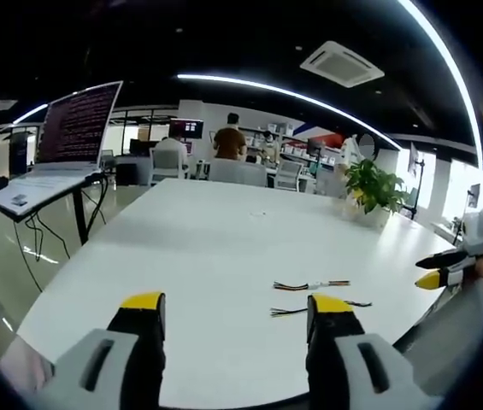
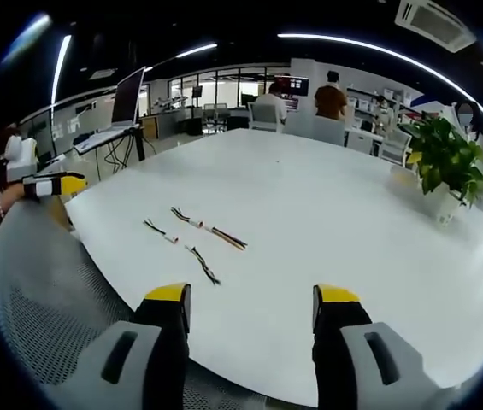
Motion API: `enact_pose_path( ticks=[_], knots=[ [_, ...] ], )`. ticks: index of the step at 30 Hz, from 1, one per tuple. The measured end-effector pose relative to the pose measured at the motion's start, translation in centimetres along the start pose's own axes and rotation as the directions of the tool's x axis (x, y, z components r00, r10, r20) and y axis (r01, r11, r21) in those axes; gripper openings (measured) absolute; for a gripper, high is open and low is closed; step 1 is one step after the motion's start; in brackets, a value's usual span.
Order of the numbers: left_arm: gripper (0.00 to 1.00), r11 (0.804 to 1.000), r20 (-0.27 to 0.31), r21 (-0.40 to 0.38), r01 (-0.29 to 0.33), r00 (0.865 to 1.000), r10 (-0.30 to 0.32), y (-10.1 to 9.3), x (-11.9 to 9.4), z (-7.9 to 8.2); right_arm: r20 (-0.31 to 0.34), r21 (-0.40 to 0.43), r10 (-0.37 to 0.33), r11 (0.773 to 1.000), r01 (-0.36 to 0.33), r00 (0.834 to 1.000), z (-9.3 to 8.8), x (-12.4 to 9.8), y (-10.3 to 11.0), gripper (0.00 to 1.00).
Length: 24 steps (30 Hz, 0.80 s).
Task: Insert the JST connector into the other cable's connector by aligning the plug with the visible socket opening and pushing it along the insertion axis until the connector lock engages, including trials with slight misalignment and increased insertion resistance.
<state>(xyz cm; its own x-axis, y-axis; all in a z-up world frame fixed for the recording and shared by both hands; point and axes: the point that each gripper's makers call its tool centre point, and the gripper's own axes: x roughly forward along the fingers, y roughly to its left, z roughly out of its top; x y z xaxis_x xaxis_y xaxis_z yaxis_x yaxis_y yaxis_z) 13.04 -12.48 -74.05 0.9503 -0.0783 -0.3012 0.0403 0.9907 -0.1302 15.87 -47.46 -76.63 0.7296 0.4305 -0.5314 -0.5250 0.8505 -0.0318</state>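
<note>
Your big white desk (image 1: 224, 248) fills the middle of both views, smooth and glossy, inside an open office with dark ceiling and long light strips. In the left gripper view a laptop (image 1: 61, 149) sits on a stand at upper left and a leafy potted plant (image 1: 374, 190) at right; people sit at far workstations. Your left gripper (image 1: 237, 312) rises from the bottom, its yellow-tipped fingers apart and holding nothing; the two thin cables (image 1: 314, 295) lie on the desk just beyond the right-hand finger. Your right gripper (image 2: 254, 299) likewise has its fingers spread wide and empty at the bottom of the right gripper view, with the multicoloured cables (image 2: 198, 235), small pale connectors on them, lying above and left of the fingers, well apart from them.
</note>
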Motion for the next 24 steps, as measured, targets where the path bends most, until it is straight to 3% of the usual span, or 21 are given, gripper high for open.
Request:
enact_pose_path(
  ticks=[9,14,15,16,17,19,22,24],
  knots=[
    [0.63,1.0,-0.01,0.002,-0.003,1.0,0.003,0.0,0.1,-0.1,-0.007,-0.02,-0.004,1.0,0.004,1.0,0.0,0.0,0.0,0.55],
    [0.7,1.0,-0.029,0.004,0.002,1.0,-0.002,-0.3,0.1,-0.4,-0.009,-0.026,0.002,1.0,-0.002,1.0,0.0,0.0,0.1,0.56],
    [0.73,0.999,0.0,-0.029,0.02,1.0,-0.02,-0.6,0.1,0.1,-0.009,-0.027,0.004,1.0,-0.004,1.0,0.0,0.0,0.1,0.56],
    [0.73,0.991,0.091,-0.103,0.088,0.993,-0.078,-1.5,0.1,1.5,-0.01,-0.025,0.004,1.0,-0.004,1.0,0.0,0.0,0.1,0.56],
    [0.72,0.982,0.116,-0.144,0.124,0.987,-0.108,-1.9,-0.1,2.0,-0.009,-0.019,0.005,1.0,-0.005,1.0,0.0,0.0,0.1,0.55],
    [0.73,0.985,0.088,-0.143,0.1,0.992,-0.088,-1.4,-0.2,1.5,0.012,-0.006,0.015,1.0,-0.015,1.0,0.3,0.0,0.2,0.55],
    [0.81,0.982,0.052,-0.143,0.123,0.992,-0.116,-2.1,-0.1,1.2,0.024,-0.003,0.034,0.999,-0.034,0.999,0.6,0.0,0.6,0.55],
    [0.94,0.979,0.021,-0.166,0.121,0.993,-0.12,-2.2,-0.2,0.9,0.078,0.003,0.048,0.999,-0.048,0.996,1.5,-0.2,0.9,0.53]
  ],
)
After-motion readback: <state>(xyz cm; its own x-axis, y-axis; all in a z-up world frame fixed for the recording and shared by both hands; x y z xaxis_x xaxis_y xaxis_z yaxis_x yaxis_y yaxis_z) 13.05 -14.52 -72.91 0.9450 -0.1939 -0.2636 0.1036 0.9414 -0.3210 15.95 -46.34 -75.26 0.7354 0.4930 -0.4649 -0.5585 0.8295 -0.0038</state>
